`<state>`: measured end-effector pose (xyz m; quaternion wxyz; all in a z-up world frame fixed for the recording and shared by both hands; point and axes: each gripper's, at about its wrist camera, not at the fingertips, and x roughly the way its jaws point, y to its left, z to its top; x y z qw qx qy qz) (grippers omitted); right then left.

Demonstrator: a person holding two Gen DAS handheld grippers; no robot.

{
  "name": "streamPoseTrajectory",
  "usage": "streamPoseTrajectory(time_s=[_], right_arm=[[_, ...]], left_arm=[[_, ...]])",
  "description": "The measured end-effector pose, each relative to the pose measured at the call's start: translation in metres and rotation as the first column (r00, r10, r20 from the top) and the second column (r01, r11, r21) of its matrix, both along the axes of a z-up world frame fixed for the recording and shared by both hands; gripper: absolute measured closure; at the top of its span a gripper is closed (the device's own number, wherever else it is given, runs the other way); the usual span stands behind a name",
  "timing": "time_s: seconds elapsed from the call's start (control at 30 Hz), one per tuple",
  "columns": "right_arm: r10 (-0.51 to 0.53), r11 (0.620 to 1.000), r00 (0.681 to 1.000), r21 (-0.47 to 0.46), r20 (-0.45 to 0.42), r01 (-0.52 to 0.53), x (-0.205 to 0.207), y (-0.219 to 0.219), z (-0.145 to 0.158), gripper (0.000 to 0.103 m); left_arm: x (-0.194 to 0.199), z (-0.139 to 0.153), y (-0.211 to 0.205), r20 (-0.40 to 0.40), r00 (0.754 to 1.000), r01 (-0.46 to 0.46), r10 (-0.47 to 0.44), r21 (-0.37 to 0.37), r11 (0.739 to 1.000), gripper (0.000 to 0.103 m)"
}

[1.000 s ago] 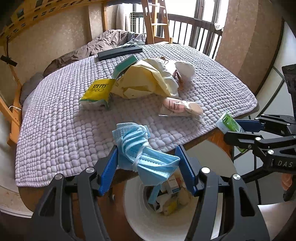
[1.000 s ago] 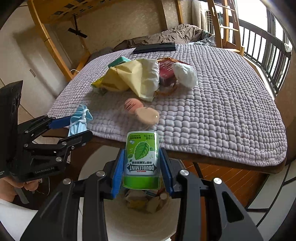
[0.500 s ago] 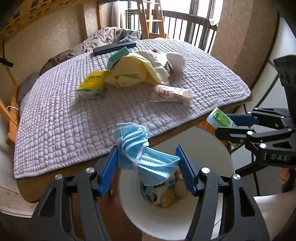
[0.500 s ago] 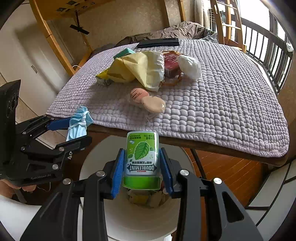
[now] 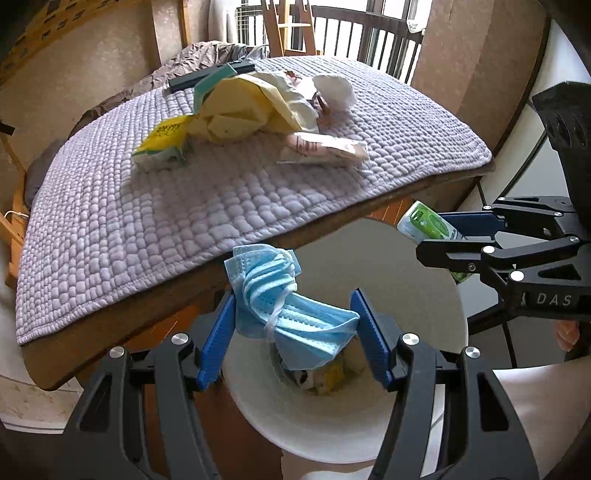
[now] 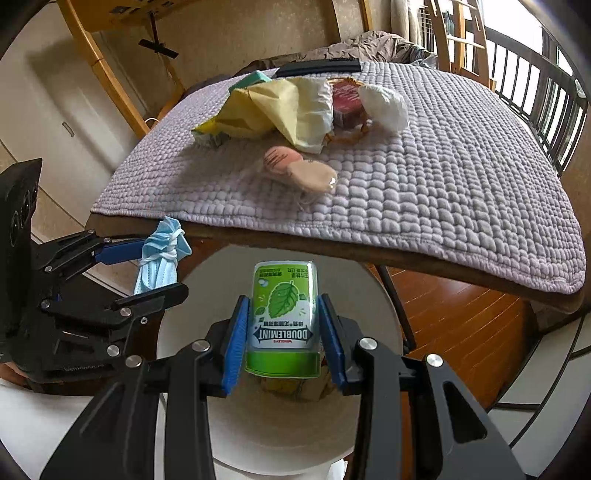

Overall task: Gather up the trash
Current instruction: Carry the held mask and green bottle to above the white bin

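Note:
My left gripper (image 5: 293, 328) is shut on a crumpled blue face mask (image 5: 284, 299) and holds it over the white trash bin (image 5: 424, 406). My right gripper (image 6: 282, 325) is shut on a green Doublemint gum container (image 6: 283, 317) above the same bin (image 6: 266, 428), which holds several scraps. The mask also shows in the right wrist view (image 6: 162, 258), and the gum container in the left wrist view (image 5: 428, 225). More trash lies on the quilted table: a yellow bag (image 5: 240, 110), a yellow-green packet (image 5: 162, 144), a pink wrapper (image 5: 321, 147) and a white wad (image 5: 334, 90).
The bin stands on the floor just off the table's near edge (image 5: 258, 251). A dark remote (image 6: 317, 68) and a red box (image 6: 345, 98) lie at the far side. A railing (image 6: 535, 92) and wooden ladder (image 5: 291, 26) stand beyond the table.
Both grippers have drawn back from the table and down, and now hang over the bin's mouth. Each keeps its hold.

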<state>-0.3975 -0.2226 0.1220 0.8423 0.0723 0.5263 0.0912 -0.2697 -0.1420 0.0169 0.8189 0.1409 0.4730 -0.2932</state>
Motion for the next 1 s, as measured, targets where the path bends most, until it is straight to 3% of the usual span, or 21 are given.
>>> streamPoseTrajectory(time_s=[1.0], right_arm=[[0.015,1.000,0.998,0.006,-0.065,-0.014,-0.012,0.012,-0.031,0.066]], left_arm=[[0.003,-0.033,-0.002,-0.058,0.998,0.019,-0.016,0.052,0.998,0.039]])
